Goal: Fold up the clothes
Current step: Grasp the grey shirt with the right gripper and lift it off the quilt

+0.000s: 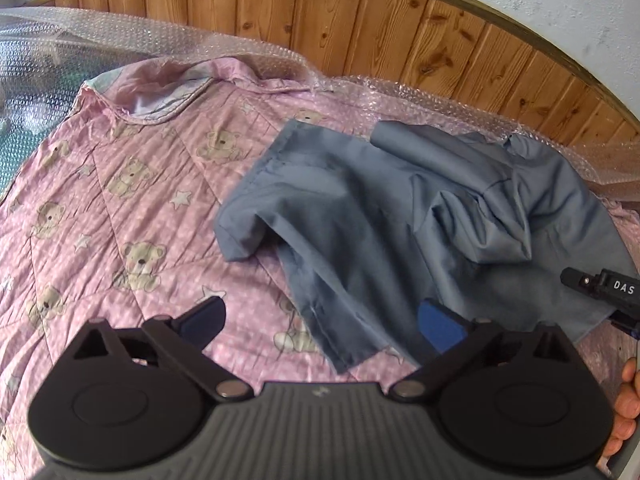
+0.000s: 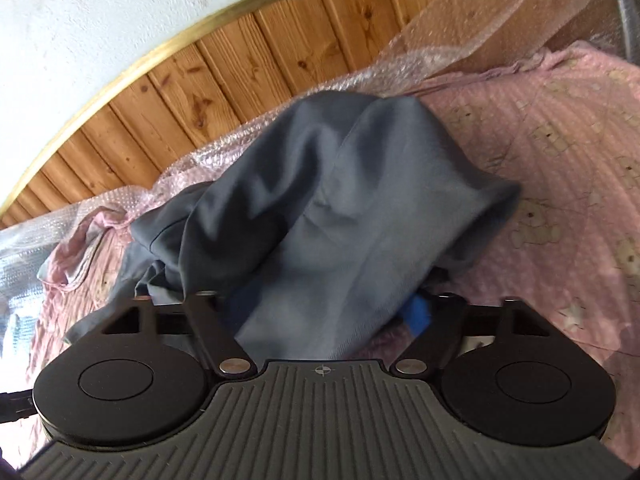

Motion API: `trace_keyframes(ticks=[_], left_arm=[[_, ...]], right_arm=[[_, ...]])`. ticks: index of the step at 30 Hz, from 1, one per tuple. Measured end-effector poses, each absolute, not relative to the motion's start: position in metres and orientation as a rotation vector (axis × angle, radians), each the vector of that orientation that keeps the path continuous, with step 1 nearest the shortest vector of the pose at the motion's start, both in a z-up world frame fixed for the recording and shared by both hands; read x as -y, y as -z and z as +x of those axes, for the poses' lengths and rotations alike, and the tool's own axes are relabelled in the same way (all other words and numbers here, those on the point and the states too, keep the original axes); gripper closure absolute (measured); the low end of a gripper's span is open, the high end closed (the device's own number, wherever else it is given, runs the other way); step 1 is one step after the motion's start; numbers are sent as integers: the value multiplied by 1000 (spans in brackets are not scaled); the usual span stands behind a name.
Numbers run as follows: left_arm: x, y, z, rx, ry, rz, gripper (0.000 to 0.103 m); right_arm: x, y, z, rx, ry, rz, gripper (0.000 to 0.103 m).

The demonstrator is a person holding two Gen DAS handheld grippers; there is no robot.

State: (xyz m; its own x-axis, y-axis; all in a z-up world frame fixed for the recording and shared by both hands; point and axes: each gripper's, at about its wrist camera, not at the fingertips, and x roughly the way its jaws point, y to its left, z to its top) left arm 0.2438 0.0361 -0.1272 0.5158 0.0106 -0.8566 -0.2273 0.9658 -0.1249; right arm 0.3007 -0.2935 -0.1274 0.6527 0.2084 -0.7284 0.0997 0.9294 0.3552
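Note:
A grey-blue garment [image 1: 400, 208] lies crumpled on the pink bear-print quilt [image 1: 120, 200]. Its lower corner reaches toward my left gripper [image 1: 322, 320], which is open wide just above the quilt. The corner lies between the two fingers without touching them. In the right wrist view the garment [image 2: 320, 200] bulges up and drapes down between the jaws of my right gripper [image 2: 324, 312]. Those jaws stand partly apart. The blue pad [image 2: 420, 316] on the right shows at the cloth's edge, and the left pad is hidden under fabric. The right gripper [image 1: 600, 288] also shows at the garment's right edge.
Bubble wrap [image 1: 160, 36] runs along the back of the bed, in front of a wood-panelled wall [image 1: 360, 20]. The quilt's turned-back edge [image 1: 160, 96] lies at the far left. A person's hand [image 1: 626, 400] shows at the lower right.

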Motion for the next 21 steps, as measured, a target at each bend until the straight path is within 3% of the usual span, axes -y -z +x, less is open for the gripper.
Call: trace_keyframes(ticks=[1, 2, 5, 7, 9, 12, 14, 16, 17, 19, 20, 21], left_arm=[[-40, 129, 247, -1026, -149, -250, 0], [-44, 131, 251, -1030, -154, -270, 0], [-55, 130, 256, -1021, -165, -318, 0], [-61, 127, 256, -1003, -158, -349, 0], [-62, 130, 257, -1004, -147, -381, 0], [-54, 145, 263, -1035, -98, -456, 0], [-41, 157, 268, -1061, -65, -470, 0], [-26, 167, 273, -1076, -39, -451, 0], [-20, 171, 276, -1078, -24, -442, 0], [-10, 171, 280, -1072, 15, -427, 15], [-6, 168, 281, -1063, 44, -422, 49], [-3, 164, 282, -1055, 72, -417, 92]], right_arm=[[292, 132, 311, -891, -79, 393, 94], [291, 136, 320, -918, -94, 400, 102], [303, 83, 305, -744, -153, 421, 103], [325, 11, 271, -533, -144, 430, 103], [352, -31, 240, -473, -56, 396, 103], [385, 3, 220, -645, 123, 259, 103], [399, 57, 224, -909, 168, 229, 103], [397, 77, 205, -975, 224, 253, 101], [387, 71, 196, -948, 247, 222, 95], [364, 58, 182, -892, 277, 157, 44], [353, 48, 179, -864, 259, 136, 39], [341, 39, 177, -836, 221, 120, 39]])
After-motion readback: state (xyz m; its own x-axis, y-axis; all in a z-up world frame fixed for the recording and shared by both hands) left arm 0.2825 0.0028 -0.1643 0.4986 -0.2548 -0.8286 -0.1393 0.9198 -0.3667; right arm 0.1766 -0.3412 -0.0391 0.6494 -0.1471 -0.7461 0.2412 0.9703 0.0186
